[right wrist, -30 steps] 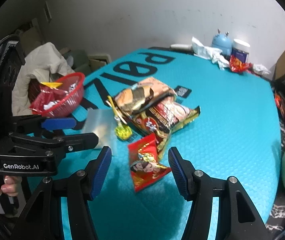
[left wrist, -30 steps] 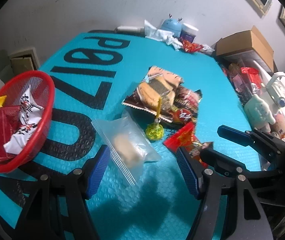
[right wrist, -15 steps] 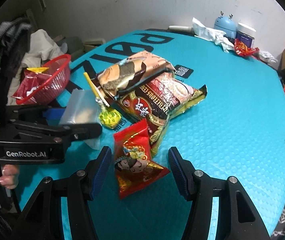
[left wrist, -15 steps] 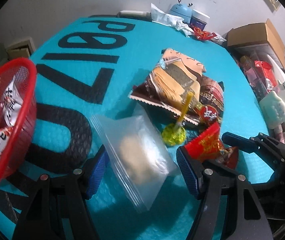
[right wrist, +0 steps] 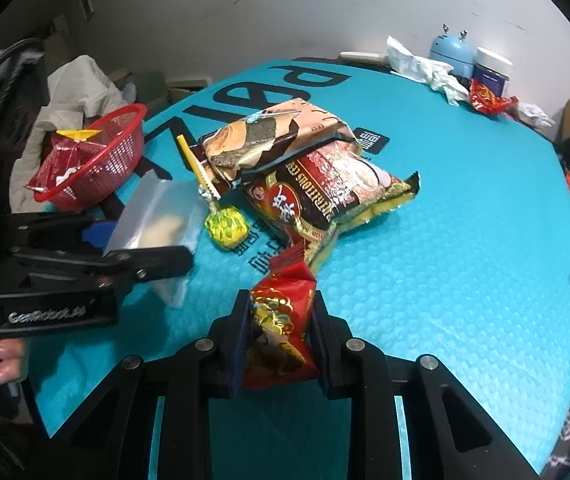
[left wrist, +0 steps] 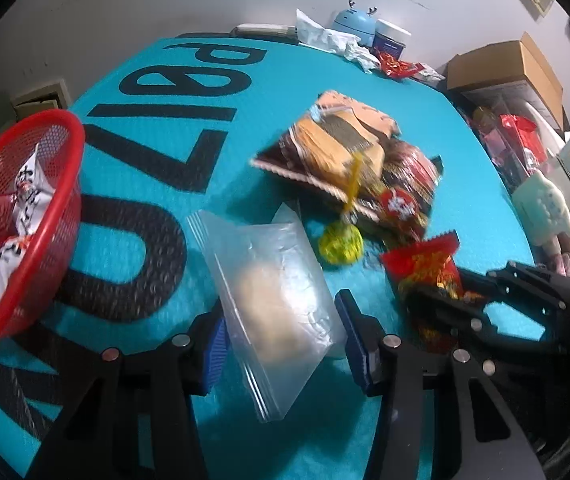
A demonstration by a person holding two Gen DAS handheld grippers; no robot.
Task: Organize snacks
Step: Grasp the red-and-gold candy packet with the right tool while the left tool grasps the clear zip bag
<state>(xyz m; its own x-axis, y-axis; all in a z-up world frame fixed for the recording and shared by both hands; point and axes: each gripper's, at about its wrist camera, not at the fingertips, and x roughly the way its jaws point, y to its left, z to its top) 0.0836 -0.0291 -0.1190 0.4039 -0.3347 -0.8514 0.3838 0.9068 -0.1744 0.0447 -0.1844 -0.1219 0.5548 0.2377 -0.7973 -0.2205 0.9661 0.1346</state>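
Two grips closing at once. Right gripper (right wrist: 279, 330): my jaws have just been closing and are now clamped on the small red snack packet (right wrist: 281, 336), pads pressing both its sides, packet crumpled between them, its lower end on the teal desk (right wrist: 465, 264). Left gripper (left wrist: 281, 344): jaws have just been narrowing around the clear zip bag (left wrist: 277, 292) holding a pale round pastry; the bag lies between them. The left pad looks to be against the bag's edge, the right pad just beside it, so I judge this grip unfinished.

Ahead of the right jaws: yellow wrapped lollipop (right wrist: 225, 226) and two large snack bags (right wrist: 305, 176) stacked, the red packet's far corner just beside the lower one. Red basket (left wrist: 25, 216), already holding packets, sits well left of the left jaws.

Step in hand, my reading: secure both items, then carry them to the basket.

Notes for doing it well:
- Close the left jaws gently; the pastry will crush, the film will slip.
- Lift the red packet straight up, clear of the big bags.
- Keep the two grippers from colliding; they sit near each other.
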